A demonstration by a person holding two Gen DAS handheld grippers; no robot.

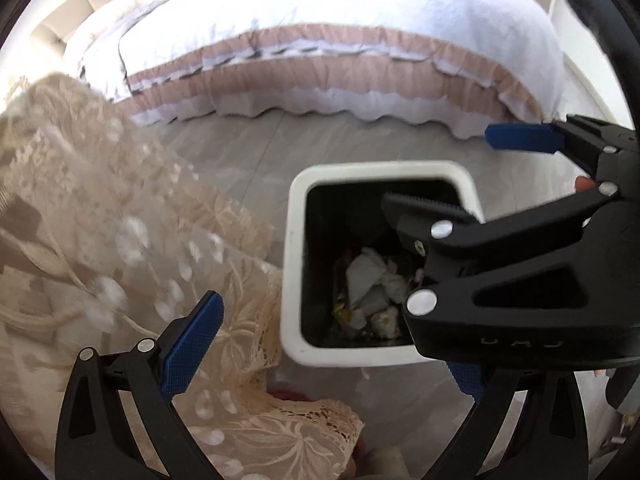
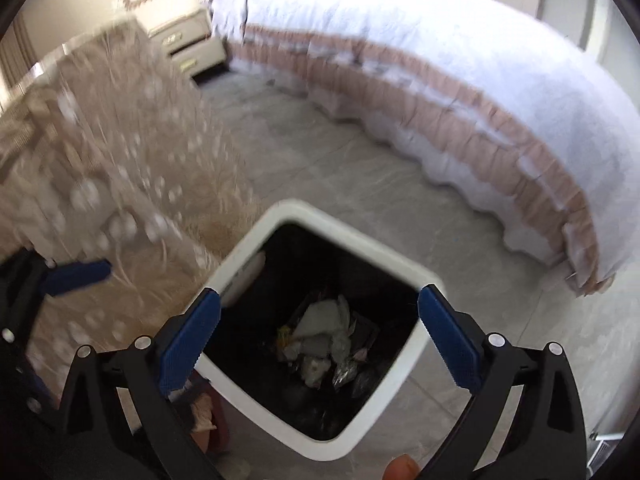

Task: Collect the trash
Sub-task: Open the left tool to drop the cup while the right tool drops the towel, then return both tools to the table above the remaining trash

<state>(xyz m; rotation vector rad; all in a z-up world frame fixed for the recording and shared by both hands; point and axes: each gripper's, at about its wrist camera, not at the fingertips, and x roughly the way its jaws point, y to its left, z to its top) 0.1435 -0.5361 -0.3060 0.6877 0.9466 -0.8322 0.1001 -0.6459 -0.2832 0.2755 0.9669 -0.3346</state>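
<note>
Both claws, right claw [image 2: 318,344] and left claw [image 1: 320,344], spread wide and empty above white bin [image 1: 294,280], crumpled trash [image 2: 320,344] already at bin's bottom, likely drop done, more collecting unclear.

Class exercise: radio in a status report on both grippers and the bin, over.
Left gripper open, empty. Right gripper open, empty, over bin. Crumpled trash lies inside bin. Lace cloth hangs beside bin; opening unblocked.
</note>
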